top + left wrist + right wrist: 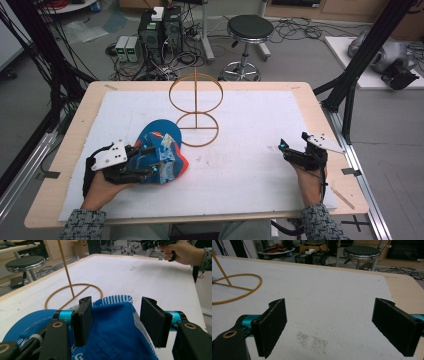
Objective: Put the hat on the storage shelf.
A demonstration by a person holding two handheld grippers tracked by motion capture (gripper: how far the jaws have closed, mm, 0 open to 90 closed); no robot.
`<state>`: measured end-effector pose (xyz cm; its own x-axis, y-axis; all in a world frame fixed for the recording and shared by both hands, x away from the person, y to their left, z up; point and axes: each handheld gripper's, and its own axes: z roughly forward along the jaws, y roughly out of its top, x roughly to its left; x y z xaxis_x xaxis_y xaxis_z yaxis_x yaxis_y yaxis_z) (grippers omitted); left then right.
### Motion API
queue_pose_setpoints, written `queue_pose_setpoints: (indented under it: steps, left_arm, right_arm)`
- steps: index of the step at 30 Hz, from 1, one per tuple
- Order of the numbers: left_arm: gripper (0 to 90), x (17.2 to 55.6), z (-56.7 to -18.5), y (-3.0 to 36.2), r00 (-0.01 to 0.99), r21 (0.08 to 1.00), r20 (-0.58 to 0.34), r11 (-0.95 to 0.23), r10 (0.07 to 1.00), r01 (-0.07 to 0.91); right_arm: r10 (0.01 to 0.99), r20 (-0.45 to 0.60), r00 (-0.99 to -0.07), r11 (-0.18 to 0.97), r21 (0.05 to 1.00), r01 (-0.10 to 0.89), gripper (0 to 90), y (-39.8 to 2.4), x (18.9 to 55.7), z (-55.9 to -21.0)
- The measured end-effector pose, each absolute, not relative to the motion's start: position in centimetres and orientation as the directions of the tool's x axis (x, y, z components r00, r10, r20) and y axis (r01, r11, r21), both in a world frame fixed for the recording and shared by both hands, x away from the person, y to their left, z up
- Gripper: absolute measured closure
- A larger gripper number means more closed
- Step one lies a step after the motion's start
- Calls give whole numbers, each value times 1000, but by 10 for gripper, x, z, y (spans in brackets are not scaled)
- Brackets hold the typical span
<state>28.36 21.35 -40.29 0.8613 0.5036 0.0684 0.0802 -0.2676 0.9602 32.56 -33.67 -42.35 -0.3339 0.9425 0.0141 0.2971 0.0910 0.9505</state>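
Blue cap (162,152) sits between the left tool's (115,320) seemingly parted jaws.

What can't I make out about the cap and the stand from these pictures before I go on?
- Whether the left gripper pinches the cap: in the left gripper view the fabric bulges between the pads, contact unclear.
- Cap's underside: in the high view the gripper and hand cover its near side.
- Stand top ring: cut off by the upper edge in the left gripper view.
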Motion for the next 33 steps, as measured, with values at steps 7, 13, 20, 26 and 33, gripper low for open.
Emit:
queue_pose_setpoints:
  steps: [7,13,20,26,33]
  left_arm:
    - [541,282,-405,213,861,956,102,-290,498,54]
    - [762,281,-405,212,865,955,111,-295,489,44]
    - [881,282,-405,213,824,961,117,-274,554,48]
    - [885,283,-399,214,799,976,73,-209,596,66]
    - [885,286,-381,221,748,985,24,-144,664,97]
  right_arm:
    - [944,15,-330,90,950,300,118,-337,326,-424]
    - [944,15,-330,90,949,302,118,-337,326,-424]
    - [944,13,-330,92,949,301,118,-337,326,-424]
    - [946,14,-325,89,950,300,118,-338,326,-423]
    - [948,27,-316,74,950,303,117,-341,325,-423]
